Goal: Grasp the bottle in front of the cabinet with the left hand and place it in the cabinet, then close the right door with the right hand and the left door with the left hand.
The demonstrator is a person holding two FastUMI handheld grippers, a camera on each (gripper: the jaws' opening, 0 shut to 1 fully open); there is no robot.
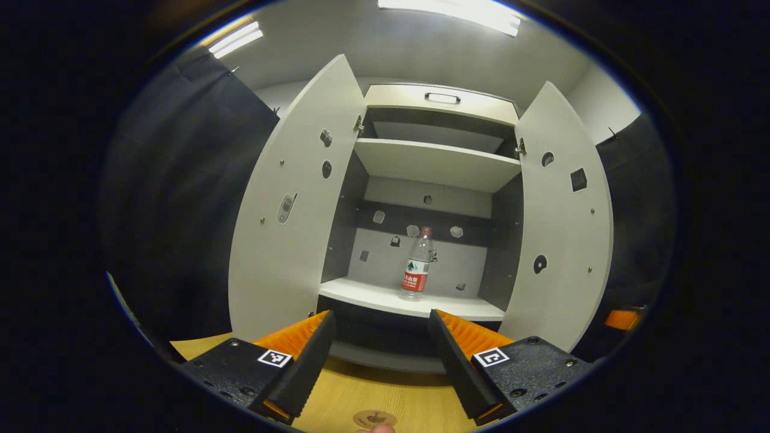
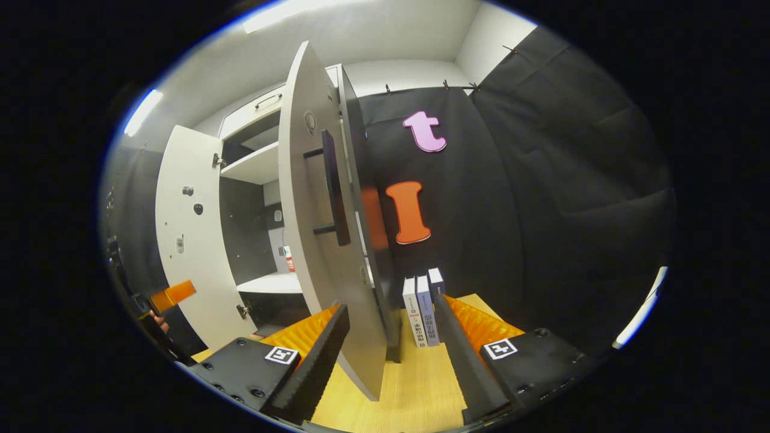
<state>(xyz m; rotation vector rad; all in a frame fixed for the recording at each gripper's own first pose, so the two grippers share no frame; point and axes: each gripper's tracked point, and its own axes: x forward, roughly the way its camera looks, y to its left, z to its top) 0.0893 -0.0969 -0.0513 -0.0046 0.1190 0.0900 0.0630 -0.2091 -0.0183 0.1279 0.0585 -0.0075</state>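
Observation:
A clear bottle (image 1: 417, 264) with a red cap and red label stands upright on the lower shelf (image 1: 385, 299) inside the open cabinet. My left gripper (image 1: 379, 367) is open and empty, held back from the cabinet over the wooden table. The left door (image 1: 289, 210) and the right door (image 1: 562, 222) both stand wide open. In the right gripper view, the right door (image 2: 319, 240) with its dark handle (image 2: 334, 186) is seen edge-on, its lower edge between the fingers of my open right gripper (image 2: 388, 361). A sliver of the bottle (image 2: 289, 258) shows past it.
An upper shelf (image 1: 433, 162) and a top drawer (image 1: 442, 99) sit above the bottle. Three books (image 2: 424, 307) stand upright on the wooden table (image 2: 421, 385) beside the cabinet's right side. The other gripper (image 2: 171, 294) shows at the far left with a hand.

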